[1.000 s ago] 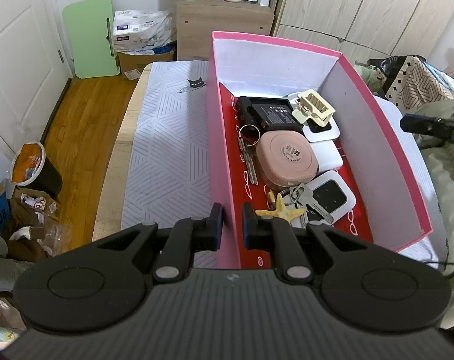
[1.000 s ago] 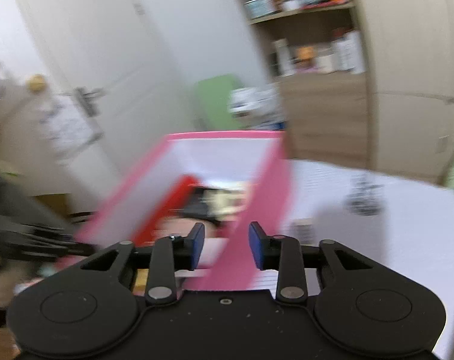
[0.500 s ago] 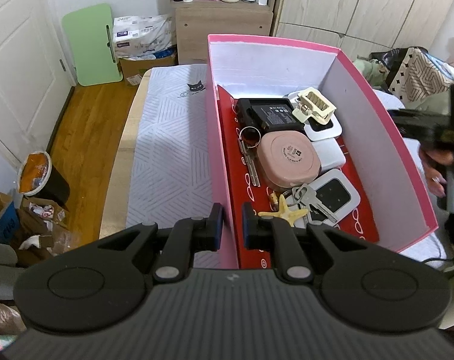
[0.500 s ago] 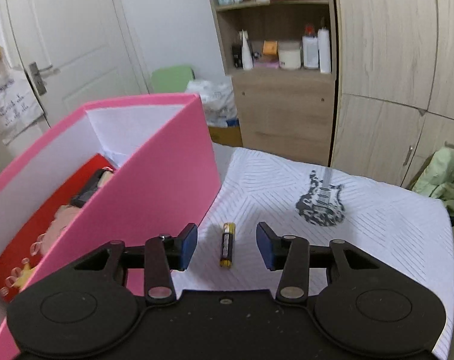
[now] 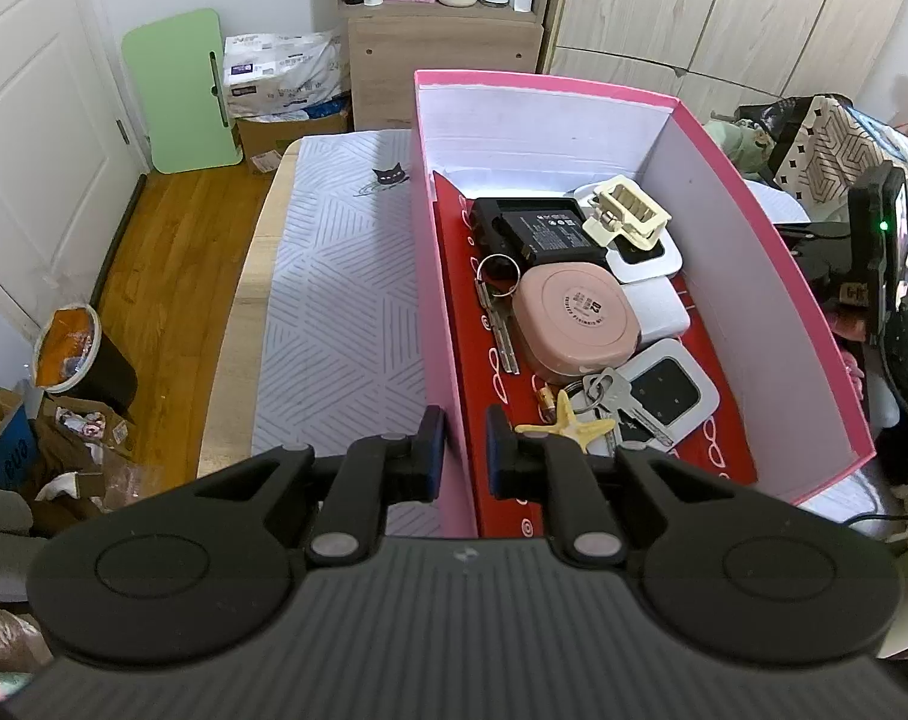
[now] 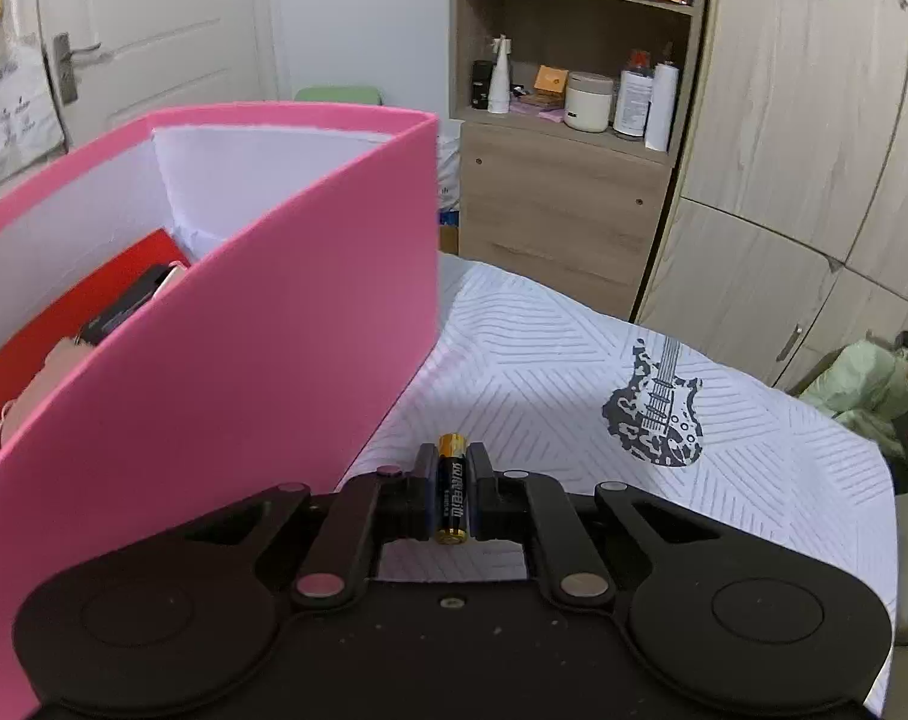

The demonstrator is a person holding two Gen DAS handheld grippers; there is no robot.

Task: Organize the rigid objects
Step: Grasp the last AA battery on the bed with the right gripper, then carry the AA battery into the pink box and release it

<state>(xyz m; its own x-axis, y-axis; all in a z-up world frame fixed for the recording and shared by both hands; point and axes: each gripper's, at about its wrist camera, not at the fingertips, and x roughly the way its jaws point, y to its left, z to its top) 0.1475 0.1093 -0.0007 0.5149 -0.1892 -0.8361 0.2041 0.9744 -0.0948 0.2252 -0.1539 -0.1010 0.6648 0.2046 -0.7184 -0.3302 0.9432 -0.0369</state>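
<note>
A pink box stands on a patterned white cloth. Inside lie a black pack, a cream clip, a pink round case, keys, a starfish and white devices. My left gripper is shut on the box's left wall near its front corner. My right gripper is shut on a black and gold battery lying on the cloth beside the box's outer wall.
A guitar print marks the cloth right of the battery. A wooden cabinet and wardrobe doors stand behind. A bin and cardboard clutter sit on the wood floor at left. The table edge runs along the cloth.
My right gripper swung from over the box down to the cloth, moved forward around the battery and closed on it. The left gripper kept its hold on the box wall.
</note>
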